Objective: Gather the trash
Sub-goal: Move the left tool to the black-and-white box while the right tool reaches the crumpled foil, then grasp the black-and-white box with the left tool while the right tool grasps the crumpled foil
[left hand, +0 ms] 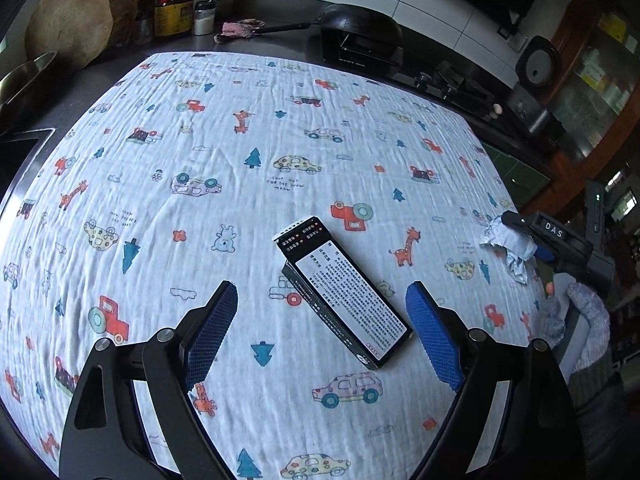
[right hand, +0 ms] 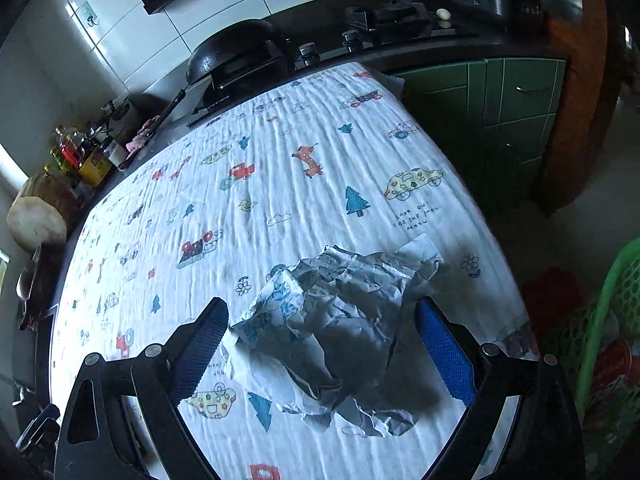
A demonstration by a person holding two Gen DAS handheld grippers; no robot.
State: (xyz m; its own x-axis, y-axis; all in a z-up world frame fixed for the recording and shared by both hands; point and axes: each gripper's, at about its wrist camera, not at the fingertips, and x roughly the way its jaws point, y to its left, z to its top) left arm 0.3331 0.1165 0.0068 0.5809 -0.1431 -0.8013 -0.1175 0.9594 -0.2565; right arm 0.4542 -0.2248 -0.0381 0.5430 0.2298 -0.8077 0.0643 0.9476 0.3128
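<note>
Both tools are hanging over the desk (left hand: 56,104), which is carrying a printed cloth (left hand: 224,128).

Left tool (left hand: 322,308): jaws standing wide apart, gripping nothing. A long black box (left hand: 344,292) with white printed panels is lying flat on the cloth between the blue pads (left hand: 212,332), nearer the right-hand pad, and is running diagonally to the jaw line. No pad is touching it.

Right tool (right hand: 322,328): jaws also standing wide, nothing clamped. The crumpled paper wrapper (right hand: 332,328) is sitting loosely between the pads, close to the cloth's near edge. The left-hand pad appears to be just beside or brushing a fold; cannot tell which. From the left wrist view the same wrapper (left hand: 508,242) is lying at the cloth's far right, with the right tool over it and a gloved hand (left hand: 580,320) below.

Step in hand, judged: lining up for pick-ups, one item per tool.

Notes for doing it well:
- Box: rolling the left wrist so the pads are meeting the long sides squarely; closing diagonally risks the box twisting out.
- Wrapper: lowering until the pads are bracketing the bulk, not a loose flap, which would tear or slip.
- Avoiding pinching the cloth with either item.

A green mesh basket (right hand: 600,340) is showing beyond the desk edge, the likely drop point.
</note>
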